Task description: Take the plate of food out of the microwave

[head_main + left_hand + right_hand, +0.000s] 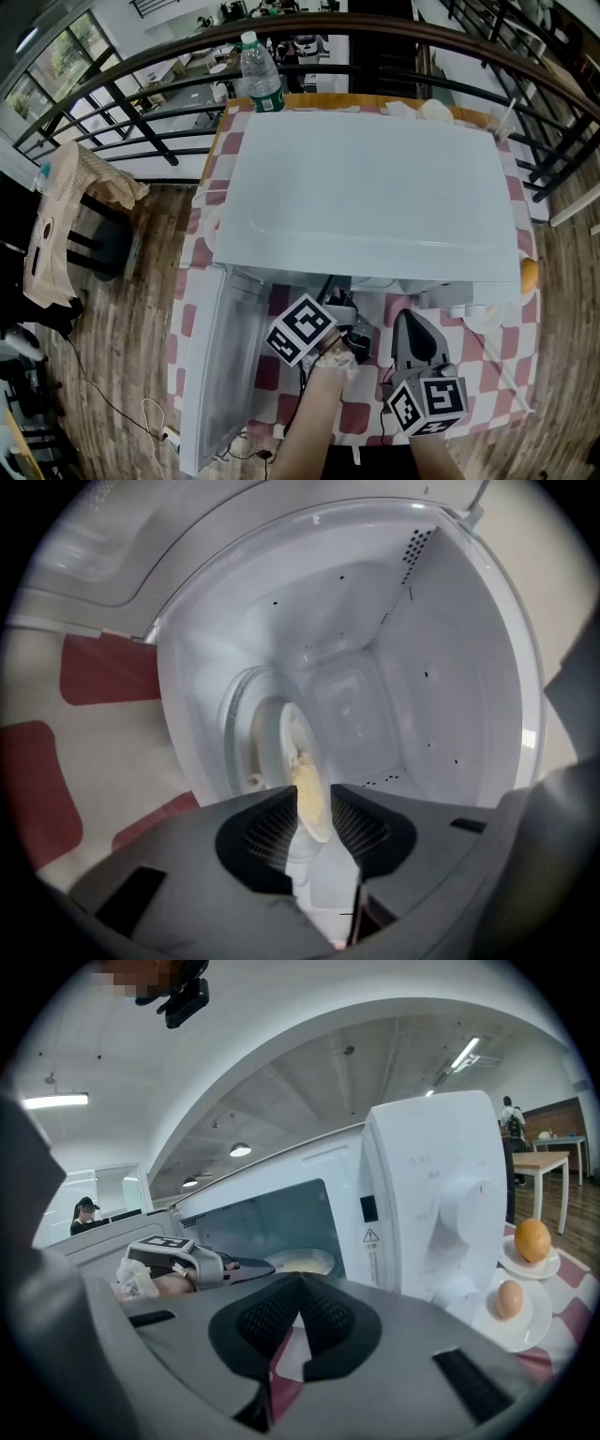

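Overhead, the microwave (366, 197) hides the plate (298, 728) between the left gripper's (314, 794) fingers (267, 827).

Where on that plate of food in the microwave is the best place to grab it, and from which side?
The near rim of the plate, through the microwave's open front, the only open side. The plate is thin and lies flat, so its rim fits between jaws above and below, and it should stay level under the food. The left gripper straddles that rim, jaws open.
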`<act>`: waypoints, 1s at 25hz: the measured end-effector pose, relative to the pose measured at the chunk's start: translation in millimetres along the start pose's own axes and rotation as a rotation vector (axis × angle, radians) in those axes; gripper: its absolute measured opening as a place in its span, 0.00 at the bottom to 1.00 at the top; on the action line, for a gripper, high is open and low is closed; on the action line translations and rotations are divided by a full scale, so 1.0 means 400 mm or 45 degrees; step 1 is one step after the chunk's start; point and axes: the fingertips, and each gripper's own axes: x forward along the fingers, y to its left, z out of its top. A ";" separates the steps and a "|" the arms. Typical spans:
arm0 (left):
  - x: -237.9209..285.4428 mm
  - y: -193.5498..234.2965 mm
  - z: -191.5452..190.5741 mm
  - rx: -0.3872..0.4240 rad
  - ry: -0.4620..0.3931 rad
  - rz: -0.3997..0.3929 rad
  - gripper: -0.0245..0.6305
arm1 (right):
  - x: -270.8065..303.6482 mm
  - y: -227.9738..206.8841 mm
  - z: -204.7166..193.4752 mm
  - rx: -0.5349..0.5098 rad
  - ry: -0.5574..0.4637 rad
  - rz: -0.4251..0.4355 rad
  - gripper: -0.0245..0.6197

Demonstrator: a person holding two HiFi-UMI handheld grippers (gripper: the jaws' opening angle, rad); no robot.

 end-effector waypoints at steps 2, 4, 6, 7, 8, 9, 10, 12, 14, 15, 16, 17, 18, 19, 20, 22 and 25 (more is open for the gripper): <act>0.001 -0.001 0.003 -0.006 -0.004 -0.004 0.24 | 0.001 0.000 -0.002 0.001 0.004 -0.002 0.02; 0.003 -0.002 0.005 -0.014 -0.007 -0.006 0.24 | 0.004 -0.002 -0.006 0.005 0.011 -0.004 0.02; 0.005 -0.002 0.005 -0.019 -0.008 -0.007 0.25 | 0.006 -0.005 -0.009 0.012 0.016 -0.006 0.02; 0.006 -0.002 0.005 -0.021 -0.009 -0.005 0.25 | 0.006 -0.006 -0.010 0.013 0.017 -0.007 0.02; 0.006 -0.001 0.005 -0.023 -0.010 -0.001 0.24 | 0.006 -0.007 -0.012 0.014 0.019 -0.009 0.02; 0.006 -0.001 0.005 -0.025 -0.011 0.003 0.21 | 0.006 -0.008 -0.013 0.016 0.021 -0.009 0.02; 0.005 -0.001 0.005 -0.027 -0.011 0.006 0.21 | 0.005 -0.009 -0.013 0.017 0.022 -0.010 0.02; 0.006 -0.002 0.003 -0.038 -0.008 0.007 0.21 | 0.005 -0.012 -0.013 0.022 0.023 -0.011 0.02; 0.009 -0.003 0.002 -0.058 -0.008 0.002 0.20 | 0.005 -0.017 -0.013 0.026 0.023 -0.013 0.02; 0.010 -0.002 0.002 -0.067 -0.012 0.000 0.20 | 0.005 -0.019 -0.013 0.030 0.023 -0.015 0.02; 0.011 -0.001 0.002 -0.071 -0.017 0.002 0.20 | 0.005 -0.021 -0.015 0.034 0.023 -0.016 0.02; 0.012 0.002 0.001 -0.071 -0.021 0.011 0.20 | 0.005 -0.022 -0.015 0.038 0.022 -0.017 0.02; 0.012 0.008 0.001 -0.066 -0.024 0.029 0.17 | 0.005 -0.024 -0.016 0.041 0.022 -0.017 0.02; 0.011 0.015 0.000 -0.059 -0.028 0.052 0.13 | 0.005 -0.025 -0.016 0.043 0.021 -0.016 0.02; 0.010 0.021 0.000 -0.052 -0.032 0.071 0.08 | 0.005 -0.025 -0.016 0.043 0.020 -0.016 0.02; 0.010 0.025 0.001 -0.038 -0.034 0.084 0.06 | 0.005 -0.025 -0.016 0.045 0.019 -0.014 0.02; 0.011 0.021 0.000 -0.025 -0.029 0.079 0.06 | 0.005 -0.027 -0.016 0.047 0.022 -0.014 0.02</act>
